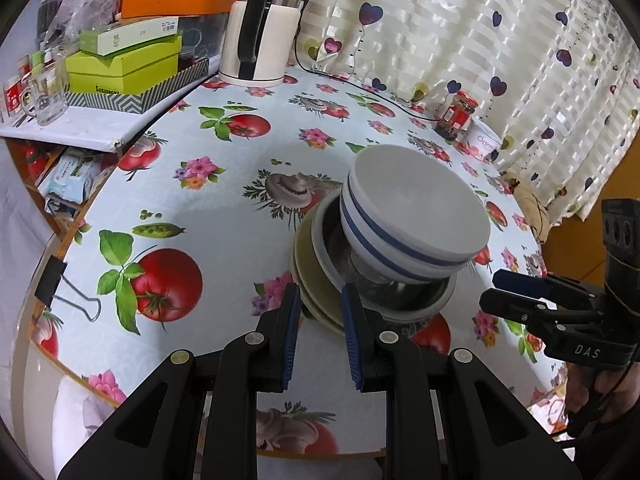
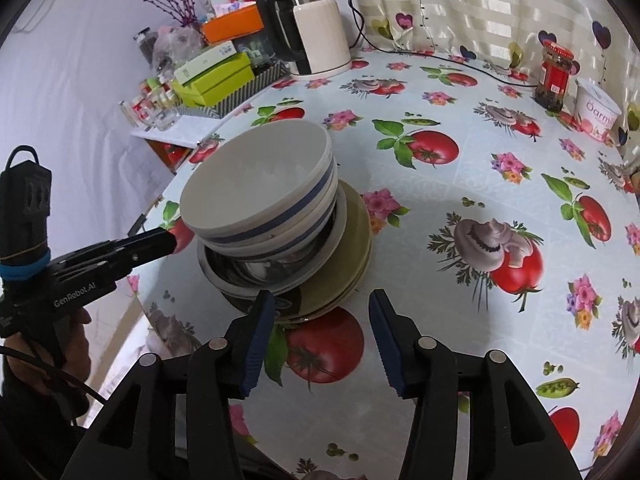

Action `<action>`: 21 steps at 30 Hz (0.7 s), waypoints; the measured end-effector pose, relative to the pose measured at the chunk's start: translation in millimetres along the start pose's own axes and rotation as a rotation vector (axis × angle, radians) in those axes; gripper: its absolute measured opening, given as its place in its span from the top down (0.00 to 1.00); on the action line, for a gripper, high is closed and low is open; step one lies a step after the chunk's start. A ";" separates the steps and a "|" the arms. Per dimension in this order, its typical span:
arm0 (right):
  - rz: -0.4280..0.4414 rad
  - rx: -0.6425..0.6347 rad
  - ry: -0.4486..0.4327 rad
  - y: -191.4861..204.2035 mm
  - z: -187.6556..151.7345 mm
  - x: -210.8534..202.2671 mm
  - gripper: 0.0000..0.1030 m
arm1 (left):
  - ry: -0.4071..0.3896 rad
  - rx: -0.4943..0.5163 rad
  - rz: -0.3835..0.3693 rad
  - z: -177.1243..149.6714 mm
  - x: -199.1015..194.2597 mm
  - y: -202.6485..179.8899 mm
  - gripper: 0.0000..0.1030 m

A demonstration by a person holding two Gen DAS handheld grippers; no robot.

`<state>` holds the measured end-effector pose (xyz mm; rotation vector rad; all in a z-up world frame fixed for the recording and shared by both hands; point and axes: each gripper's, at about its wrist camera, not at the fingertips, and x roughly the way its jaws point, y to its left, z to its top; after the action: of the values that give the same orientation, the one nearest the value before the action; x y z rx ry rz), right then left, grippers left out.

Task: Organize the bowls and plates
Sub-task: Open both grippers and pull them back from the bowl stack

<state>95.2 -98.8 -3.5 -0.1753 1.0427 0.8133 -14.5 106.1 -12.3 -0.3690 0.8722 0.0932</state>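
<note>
- On the round table, covered with a vegetable-print cloth, one stack of dishes stands near the person's edge: white bowls with a blue band nested on top, a steel bowl under them, and olive-green plates at the bottom.
- The banded bowls sit tilted in the steel bowl, not level.
- Left wrist view only: a black binder clip grips the table edge at left, and a shelf with a glass mug stands beside the table.
- Right wrist view only: the large mushroom-and-tomato print to the right of the stack, and the full outline of the plates on the cloth.
- Both views: a white kettle, a red-lidded jar and a white tub stand well apart from the stack, along the curtain side.
- Left gripper: fingers apart with a narrow gap, tips just in front of the near rim of the plates; contact cannot be determined.
- Right gripper: fingers wide apart, holding nothing, tips just short of the stack's near edge, which lies toward its left finger.
- In the right wrist view the left gripper points at the stack from the left, at bowl height.
</note>
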 end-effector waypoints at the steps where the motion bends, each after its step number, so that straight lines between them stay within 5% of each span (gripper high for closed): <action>1: -0.003 -0.006 -0.001 0.0 -1.2 -0.3 0.51 | 0.000 0.006 0.006 -1.3 -0.1 -1.5 0.79; 21: -0.081 -0.105 -0.004 10.4 -15.8 -2.3 0.35 | 0.038 0.057 0.087 -19.0 4.3 -18.4 0.79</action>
<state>76.6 -100.5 -7.4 -0.3029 0.9834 0.7944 -21.4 81.9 -21.5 -0.2804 0.9265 0.1421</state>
